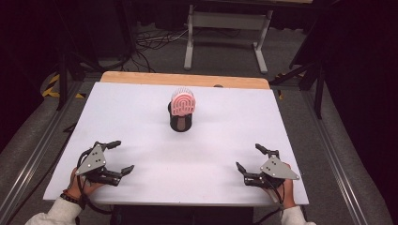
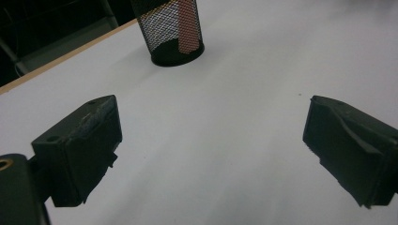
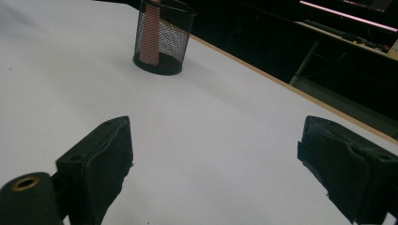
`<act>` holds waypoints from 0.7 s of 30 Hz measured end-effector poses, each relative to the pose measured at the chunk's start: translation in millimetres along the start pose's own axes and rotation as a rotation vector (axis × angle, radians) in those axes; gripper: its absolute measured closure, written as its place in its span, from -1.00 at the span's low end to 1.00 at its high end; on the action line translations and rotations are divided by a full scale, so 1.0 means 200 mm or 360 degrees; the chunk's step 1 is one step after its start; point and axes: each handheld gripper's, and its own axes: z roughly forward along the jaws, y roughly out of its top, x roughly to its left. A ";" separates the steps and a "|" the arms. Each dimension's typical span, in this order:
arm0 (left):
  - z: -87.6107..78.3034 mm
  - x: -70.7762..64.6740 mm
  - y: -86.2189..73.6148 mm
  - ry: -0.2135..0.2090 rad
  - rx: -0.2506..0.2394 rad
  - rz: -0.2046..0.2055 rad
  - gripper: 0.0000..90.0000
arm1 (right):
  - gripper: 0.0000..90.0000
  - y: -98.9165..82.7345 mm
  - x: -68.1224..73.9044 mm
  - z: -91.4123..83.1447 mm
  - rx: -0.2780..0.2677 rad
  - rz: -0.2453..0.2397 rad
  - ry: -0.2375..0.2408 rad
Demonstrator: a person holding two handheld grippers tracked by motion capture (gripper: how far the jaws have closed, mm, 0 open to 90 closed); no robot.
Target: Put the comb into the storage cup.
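White tabletop (image 1: pixel 141 140) carries one black mesh cup (image 1: pixel 180 123) at centre, holding one pink brush (image 1: pixel 183 104). Left gripper (image 1: pixel 121 157) and right gripper (image 1: pixel 248 157) rest near it, both released, empty.

On the white table (image 1: pixel 141 140) we have 1 black mesh cup (image 1: pixel 180 123), and in it 1 pink brush (image 1: pixel 183 104) with 1 handle running down inside. There are 2 grippers: 1 left gripper (image 1: pixel 117 157), 1 right gripper (image 1: pixel 248 158), each showing 2 black jaws. 2 hands hold them.
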 end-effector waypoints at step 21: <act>0.01 0.01 0.00 0.0007 0.0014 -0.0014 -0.87 | -0.73 -0.01 0.02 0.01 0.0005 0.0001 -0.0026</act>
